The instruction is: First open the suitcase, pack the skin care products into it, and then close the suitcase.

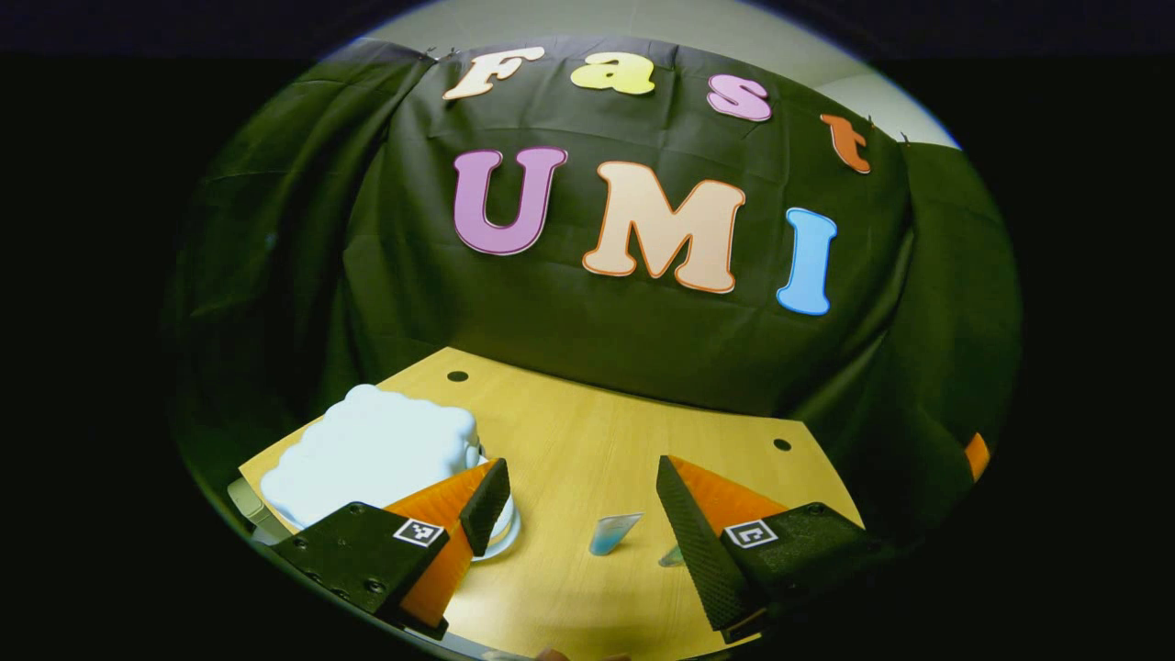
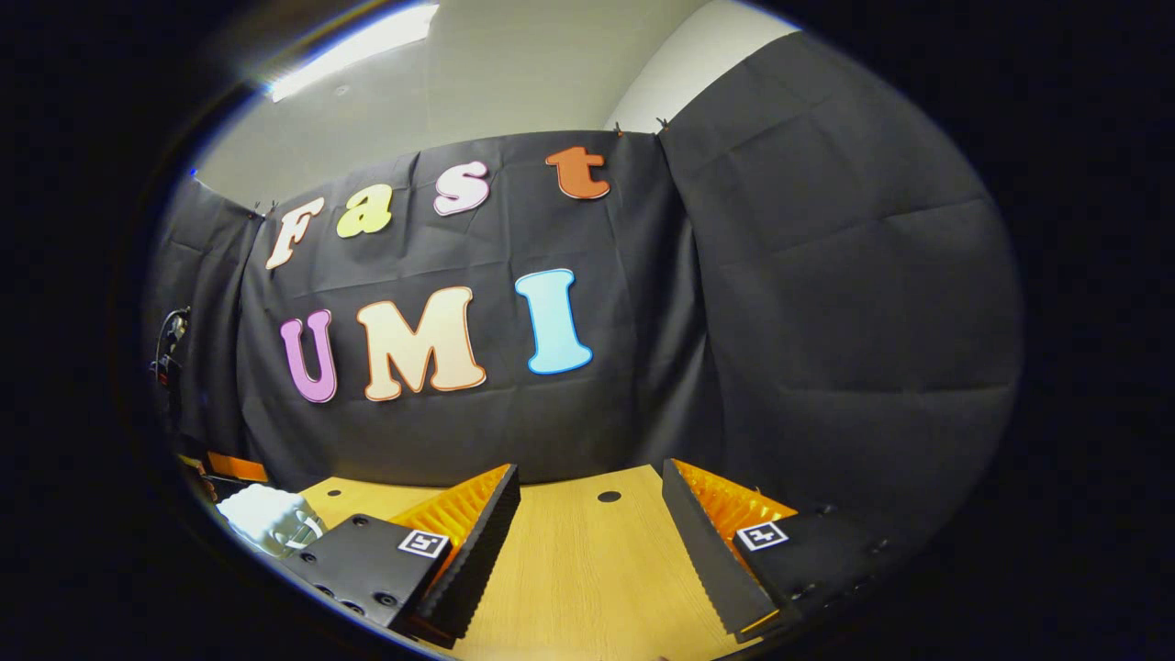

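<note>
A small white ribbed suitcase [image 1: 376, 454] lies flat and closed on the wooden table [image 1: 587, 431], at the left of the left gripper view. My left gripper [image 1: 583, 500] hangs open above the table, its left finger just in front of the suitcase's right edge. A pale blue skin care tube [image 1: 613, 533] lies on the table between the fingers, and a second greenish item [image 1: 672, 556] peeks out beside the right finger. In the right gripper view my right gripper [image 2: 592, 532] is open over bare table [image 2: 587, 569], with the suitcase [image 2: 268, 519] far to its left.
Black cloth walls close in the table at the back and both sides. Round holes [image 1: 457, 376] [image 1: 781, 444] sit in the tabletop near its far edge. Something orange [image 1: 977, 456] shows at the right edge in the left gripper view.
</note>
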